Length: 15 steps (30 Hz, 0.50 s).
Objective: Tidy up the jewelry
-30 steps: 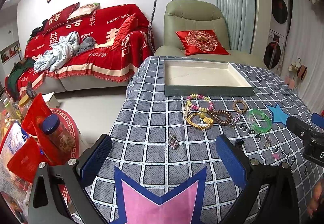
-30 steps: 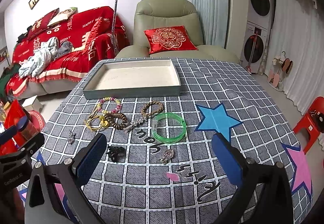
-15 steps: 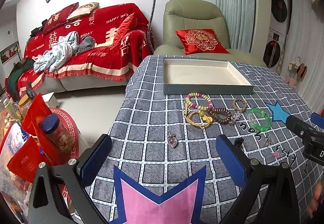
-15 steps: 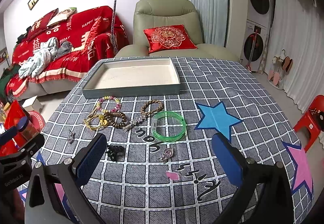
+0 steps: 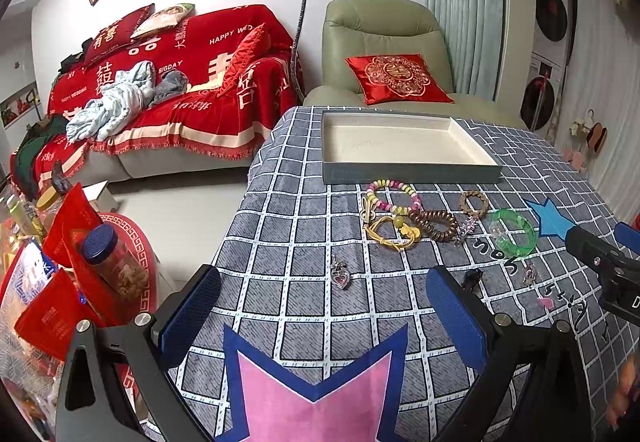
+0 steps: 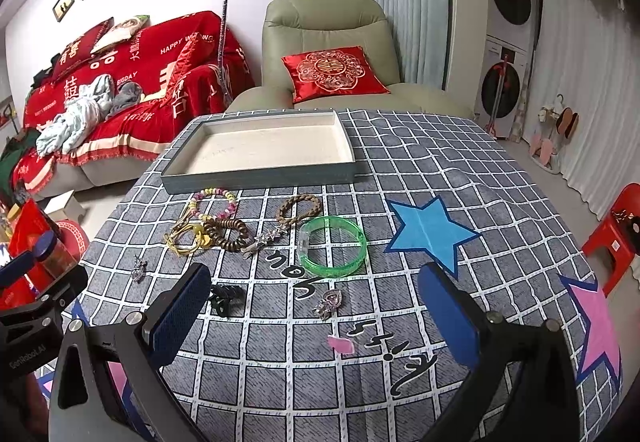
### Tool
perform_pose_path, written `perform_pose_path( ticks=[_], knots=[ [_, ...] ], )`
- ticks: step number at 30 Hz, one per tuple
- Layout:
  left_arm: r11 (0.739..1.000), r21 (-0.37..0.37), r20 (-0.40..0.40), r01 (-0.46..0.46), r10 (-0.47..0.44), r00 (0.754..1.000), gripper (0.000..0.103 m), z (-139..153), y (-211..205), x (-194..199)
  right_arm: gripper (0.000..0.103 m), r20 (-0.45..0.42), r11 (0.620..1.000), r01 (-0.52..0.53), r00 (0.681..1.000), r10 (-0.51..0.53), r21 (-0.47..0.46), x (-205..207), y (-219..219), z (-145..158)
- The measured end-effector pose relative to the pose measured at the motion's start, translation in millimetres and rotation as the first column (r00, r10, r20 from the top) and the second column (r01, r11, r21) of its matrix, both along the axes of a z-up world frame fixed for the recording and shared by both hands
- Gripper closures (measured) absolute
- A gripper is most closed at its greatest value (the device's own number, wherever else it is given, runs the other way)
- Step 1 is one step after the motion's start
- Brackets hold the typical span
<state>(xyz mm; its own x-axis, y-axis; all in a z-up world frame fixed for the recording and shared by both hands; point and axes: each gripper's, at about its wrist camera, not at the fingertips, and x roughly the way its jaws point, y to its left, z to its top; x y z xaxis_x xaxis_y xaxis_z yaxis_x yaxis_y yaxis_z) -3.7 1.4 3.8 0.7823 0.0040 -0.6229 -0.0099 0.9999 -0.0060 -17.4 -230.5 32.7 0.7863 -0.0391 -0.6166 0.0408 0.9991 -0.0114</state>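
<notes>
Both grippers, left [image 5: 322, 306] and right [image 6: 314, 308], hover spread and empty over the tablecloth [image 6: 420, 170], jewelry like the green bangle [image 6: 333, 245] and heart pendant [image 5: 342, 277] loose before the empty tray [image 6: 260, 174]; sorting unstarted, next likely a first pickup.

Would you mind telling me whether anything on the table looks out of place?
Yes: the tray holds nothing, while the jewelry lies loose on the tablecloth before it, and the yellow cord bracelet and brown bead bracelet overlap.
</notes>
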Motion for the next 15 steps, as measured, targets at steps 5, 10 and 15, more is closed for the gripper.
perform_pose_path(
  ticks=[5,10,15],
  knots=[
    [1.0,0.001,-0.001,0.0,0.0,1.0,0.0,-0.3,-0.1,-0.5,0.0,-0.001,1.0,-0.001,1.0,0.001,0.0,0.0,-0.1,0.1],
    [1.0,0.002,-0.002,0.0,0.0,1.0,0.0,-0.5,-0.6,-0.8,0.0,-0.002,1.0,0.0,1.0,0.0,0.0,0.3,-0.5,0.0],
    [1.0,0.001,-0.003,0.0,0.0,1.0,0.0,-0.5,-0.7,-0.1,0.0,-0.003,1.0,0.0,1.0,0.0,0.002,0.1,-0.2,-0.1]
  ],
)
